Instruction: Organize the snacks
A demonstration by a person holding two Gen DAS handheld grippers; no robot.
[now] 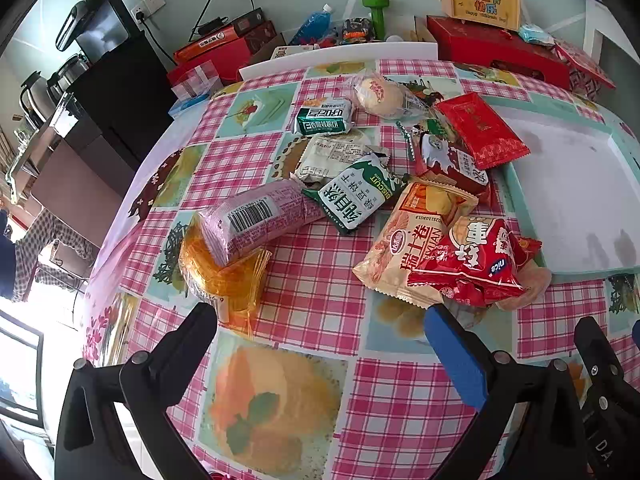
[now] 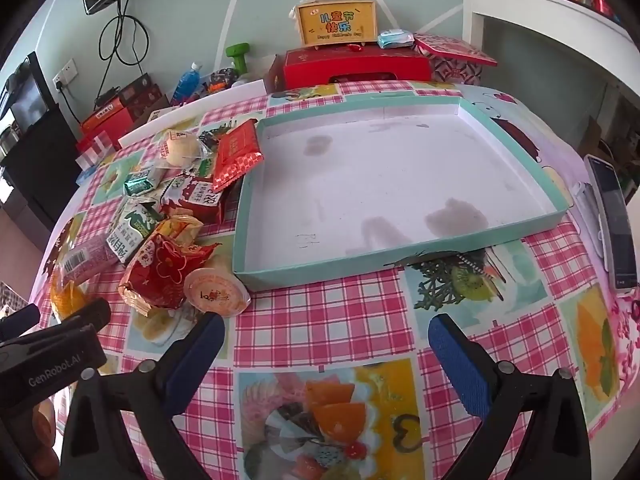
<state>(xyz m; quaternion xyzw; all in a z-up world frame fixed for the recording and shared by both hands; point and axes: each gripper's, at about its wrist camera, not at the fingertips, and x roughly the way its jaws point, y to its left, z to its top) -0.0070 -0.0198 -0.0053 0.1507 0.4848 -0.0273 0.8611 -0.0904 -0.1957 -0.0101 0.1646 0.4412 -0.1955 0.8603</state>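
A heap of snack packets lies on the checked tablecloth [image 1: 316, 280]: a pink barcode pack [image 1: 256, 220] on an orange wrapper [image 1: 224, 272], a green-and-white biscuit pack [image 1: 356, 196], a peach bag [image 1: 416, 248], a red crinkled bag [image 1: 476, 264] and a flat red packet [image 1: 480, 128]. My left gripper [image 1: 320, 320] hangs open just short of the heap, nothing between its fingers. To the right lies a shallow teal tray [image 2: 400, 258], bare inside. My right gripper [image 2: 324, 332] stands open before the tray's near wall. A jelly cup [image 2: 216, 292] sits by its left finger.
A phone [image 2: 614, 220] lies on the table's right edge. Red gift boxes [image 2: 352, 66], a yellow handled box [image 2: 338, 24], a blue bottle [image 2: 188, 80] and a green dumbbell [image 2: 238, 56] crowd the far side. A dark cabinet [image 1: 116, 92] stands to the left.
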